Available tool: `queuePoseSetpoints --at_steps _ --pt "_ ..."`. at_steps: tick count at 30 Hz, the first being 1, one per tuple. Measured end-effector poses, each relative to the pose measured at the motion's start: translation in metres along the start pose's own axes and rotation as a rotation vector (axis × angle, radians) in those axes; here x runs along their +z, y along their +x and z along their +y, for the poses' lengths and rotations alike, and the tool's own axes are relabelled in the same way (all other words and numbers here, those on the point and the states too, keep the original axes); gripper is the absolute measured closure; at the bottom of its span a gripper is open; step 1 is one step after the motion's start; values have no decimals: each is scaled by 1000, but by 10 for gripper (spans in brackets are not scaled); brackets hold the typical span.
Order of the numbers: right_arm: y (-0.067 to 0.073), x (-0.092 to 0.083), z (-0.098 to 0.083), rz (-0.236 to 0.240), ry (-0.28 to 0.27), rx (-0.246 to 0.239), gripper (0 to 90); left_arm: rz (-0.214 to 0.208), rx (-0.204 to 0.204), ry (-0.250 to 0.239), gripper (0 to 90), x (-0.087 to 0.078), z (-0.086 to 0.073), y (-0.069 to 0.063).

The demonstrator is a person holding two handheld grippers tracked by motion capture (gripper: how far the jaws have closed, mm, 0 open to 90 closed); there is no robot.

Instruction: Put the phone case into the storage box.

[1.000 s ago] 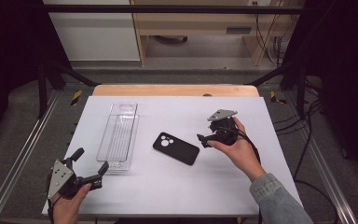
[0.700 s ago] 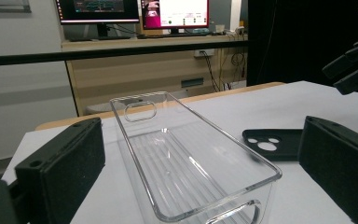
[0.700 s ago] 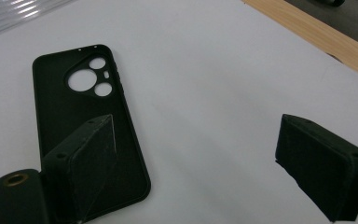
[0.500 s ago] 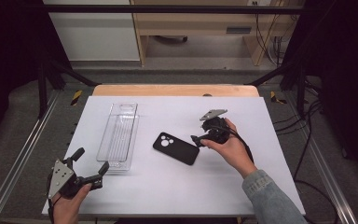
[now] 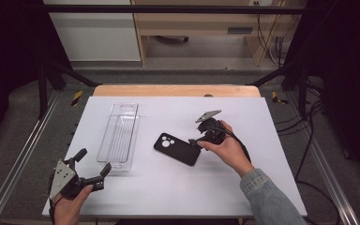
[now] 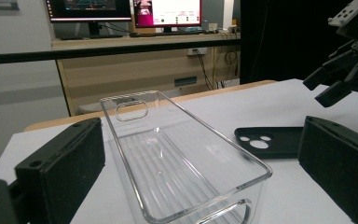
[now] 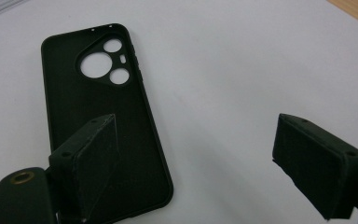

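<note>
A black phone case (image 5: 177,148) lies inside-up at the table's middle, camera holes toward the far left. My right gripper (image 5: 198,139) hovers open at its right end; in the right gripper view (image 7: 205,163) one jaw stands over the case (image 7: 98,93) and the other over bare table. A clear plastic tray (image 5: 120,136) lies lengthwise left of the case, with nothing in it. My left gripper (image 5: 93,162) is open near the table's front left, just before the tray's near end. The left gripper view (image 6: 200,182) looks along the tray (image 6: 177,158), with the case (image 6: 270,142) and the right gripper (image 6: 340,79) beyond.
The white table top (image 5: 272,187) has bare room at the front and right. A wooden strip (image 5: 178,90) runs along its far edge. Metal rails (image 5: 23,154) flank both sides, and cables (image 5: 304,140) trail at the right.
My right gripper has moved left and toward the phone case, coming to its right end. The left gripper, tray and case have stayed put.
</note>
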State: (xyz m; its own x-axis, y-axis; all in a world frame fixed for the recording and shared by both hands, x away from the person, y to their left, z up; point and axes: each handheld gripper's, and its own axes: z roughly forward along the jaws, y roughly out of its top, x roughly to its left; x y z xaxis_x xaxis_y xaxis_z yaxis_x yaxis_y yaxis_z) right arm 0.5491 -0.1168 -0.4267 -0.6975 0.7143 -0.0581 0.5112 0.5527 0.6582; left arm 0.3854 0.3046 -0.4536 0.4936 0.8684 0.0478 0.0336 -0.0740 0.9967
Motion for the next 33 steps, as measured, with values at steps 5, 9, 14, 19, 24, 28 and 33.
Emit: queuePoseSetpoints --at_steps 5,9,14,19,24,28,33 --pt "1 4 0 12 10 -6 162 -7 0 5 2 1 0 -1" --pt "1 7 1 18 22 -11 189 -8 -4 5 1 1 0 -1" --pt "1 11 1 25 42 -12 216 -13 -3 9 0 2 0 -2" --pt "-1 16 -1 48 75 -25 264 -13 -3 11 1 2 0 -2" --pt "-3 20 -4 64 89 -25 381 -10 -5 10 0 2 0 -1" --pt "-1 21 -6 87 86 -27 485 -11 -5 12 0 2 0 -1" --pt "3 22 -9 112 103 -38 586 -11 -4 13 0 2 0 -1"
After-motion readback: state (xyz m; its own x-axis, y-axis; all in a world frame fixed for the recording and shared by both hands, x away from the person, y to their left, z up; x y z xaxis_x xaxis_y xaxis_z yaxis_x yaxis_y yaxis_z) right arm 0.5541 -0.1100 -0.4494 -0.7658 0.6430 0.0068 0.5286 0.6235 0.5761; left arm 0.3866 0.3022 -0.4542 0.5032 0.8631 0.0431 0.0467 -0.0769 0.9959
